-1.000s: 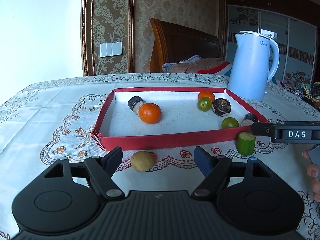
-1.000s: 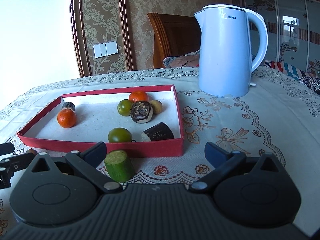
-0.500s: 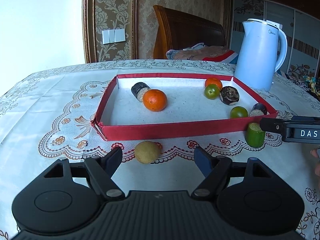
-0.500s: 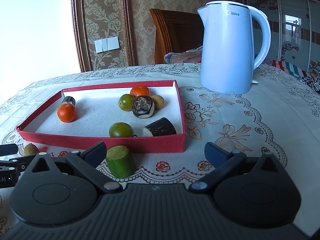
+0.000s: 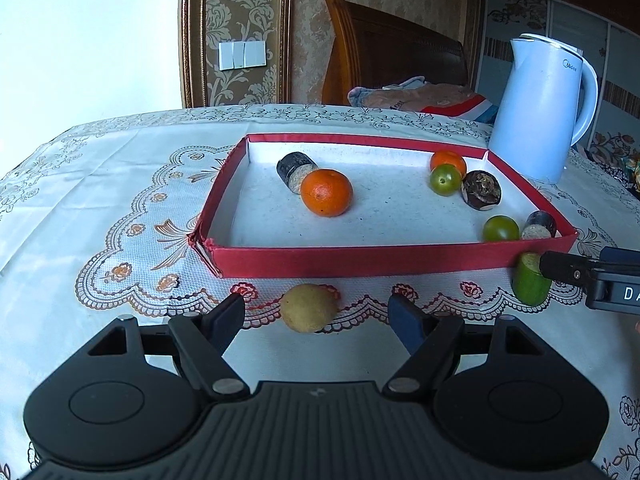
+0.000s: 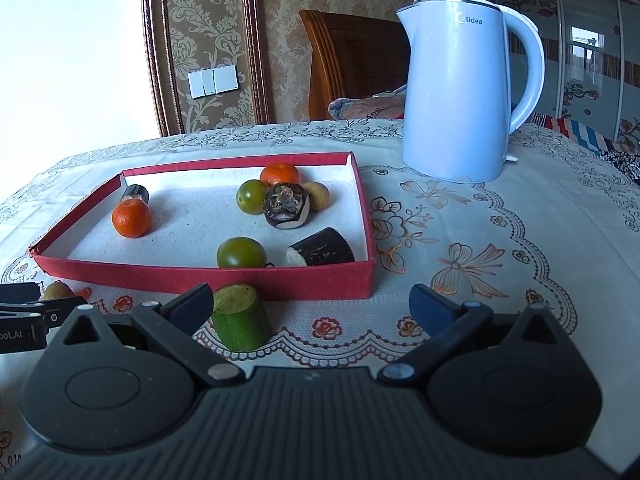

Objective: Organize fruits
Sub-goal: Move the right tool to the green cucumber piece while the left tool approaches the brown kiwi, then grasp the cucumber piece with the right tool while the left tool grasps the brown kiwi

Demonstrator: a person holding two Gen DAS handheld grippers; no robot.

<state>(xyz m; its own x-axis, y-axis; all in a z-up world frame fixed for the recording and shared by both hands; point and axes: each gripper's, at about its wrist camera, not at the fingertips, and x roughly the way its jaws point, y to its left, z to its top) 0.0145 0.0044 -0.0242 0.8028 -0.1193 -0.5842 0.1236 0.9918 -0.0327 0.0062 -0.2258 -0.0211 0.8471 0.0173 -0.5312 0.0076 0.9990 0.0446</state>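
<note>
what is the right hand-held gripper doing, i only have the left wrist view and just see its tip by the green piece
observer: The right hand-held gripper is open. The green piece stands upright between its jaws, close beside the left finger and far from the other.
operator: anything else hidden from me
observer: Yes, a small yellow fruit lies in the tray, tucked behind the dark fruit.

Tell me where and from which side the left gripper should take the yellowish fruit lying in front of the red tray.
Grip the yellowish fruit across its rounded middle, coming from the near side. It lies free on the tablecloth, already centred between the open left gripper fingers, with the red tray wall behind it, so probably a forward-and-down approach suits.
</note>
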